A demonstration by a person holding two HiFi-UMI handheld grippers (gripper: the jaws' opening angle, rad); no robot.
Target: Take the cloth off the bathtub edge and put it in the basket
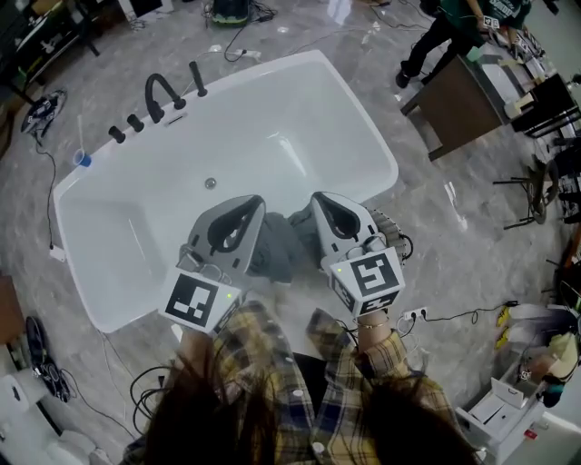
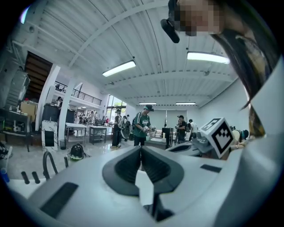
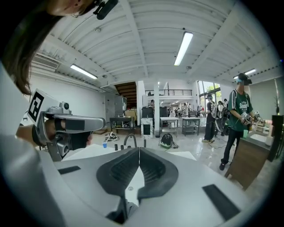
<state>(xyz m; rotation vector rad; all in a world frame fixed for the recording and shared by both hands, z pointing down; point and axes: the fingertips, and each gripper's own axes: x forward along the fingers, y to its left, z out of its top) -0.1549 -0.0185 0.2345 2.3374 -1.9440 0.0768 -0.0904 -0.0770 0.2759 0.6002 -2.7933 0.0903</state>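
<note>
Hovering side by side, the left gripper (image 1: pixel 250 207) and right gripper (image 1: pixel 325 202) each have jaws pressed together on nothing; the grey cloth (image 1: pixel 283 243) lies bunched between them on the bathtub (image 1: pixel 127 313) edge, ungrasped, so pickup and the basket drop both seem to remain

Workshop hall: bathtub (image 1: pixel 272 136) freestanding on polished grey floor (image 1: pixel 300 27); strip lights (image 2: pixel 119 68) on white beamed ceiling (image 3: pixel 146 48); mezzanine (image 3: pixel 169 92); tables (image 3: pixel 186 119); loose cables (image 1: pixel 454 316); people (image 2: pixel 143 124) standing.

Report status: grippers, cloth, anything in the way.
Left gripper, right gripper: both shut, empty. Cloth on tub edge, between them. Nothing seen in the way.
</note>
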